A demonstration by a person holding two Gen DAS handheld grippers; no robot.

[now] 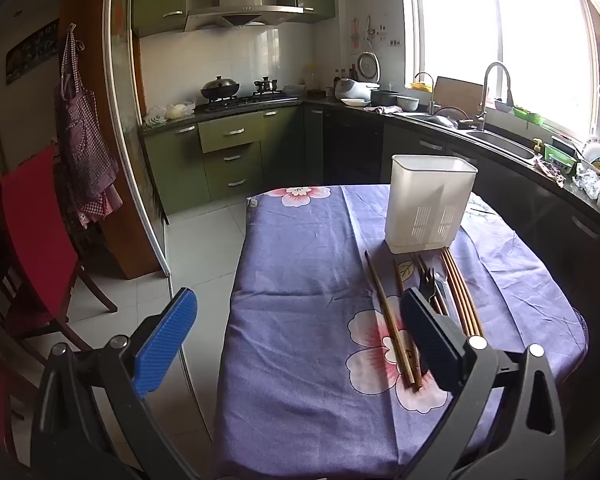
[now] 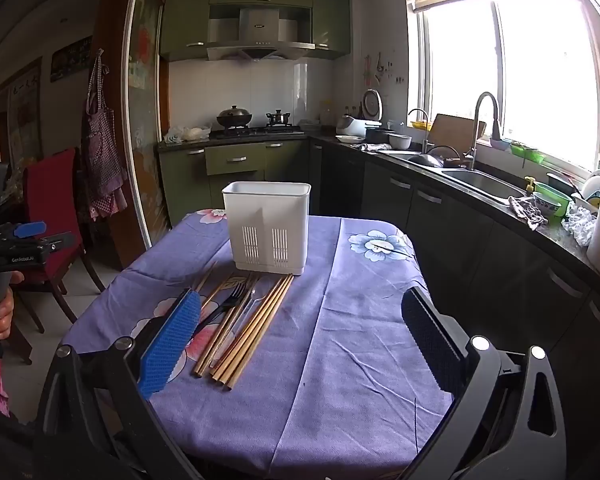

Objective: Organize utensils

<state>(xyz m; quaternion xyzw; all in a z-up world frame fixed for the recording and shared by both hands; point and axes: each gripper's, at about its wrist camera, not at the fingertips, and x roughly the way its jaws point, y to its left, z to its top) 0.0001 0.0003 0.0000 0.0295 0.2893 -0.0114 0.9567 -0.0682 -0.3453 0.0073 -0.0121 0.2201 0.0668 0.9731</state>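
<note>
A white plastic utensil holder [image 2: 267, 227] [image 1: 429, 202] stands upright and empty-looking on the purple flowered tablecloth [image 2: 340, 320] [image 1: 300, 280]. In front of it lie several wooden chopsticks [image 2: 252, 332] [image 1: 392, 322], a black fork [image 2: 226, 300] [image 1: 427, 282] and a clear spoon [image 2: 252, 304]. My left gripper [image 1: 296, 340] hovers open over the table's left side, its right pad above the chopsticks. My right gripper [image 2: 304, 340] is open above bare cloth, right of the utensils. Neither holds anything. The left gripper [image 2: 28, 236] and the hand on it also show at the right wrist view's left edge.
A red chair [image 1: 36, 240] [image 2: 56, 208] stands left of the table on the tiled floor. Dark counters with a sink [image 2: 480, 184] and dishes run along the right. Green cabinets and a stove [image 2: 256, 130] lie beyond. An apron [image 1: 84, 136] hangs by the doorframe.
</note>
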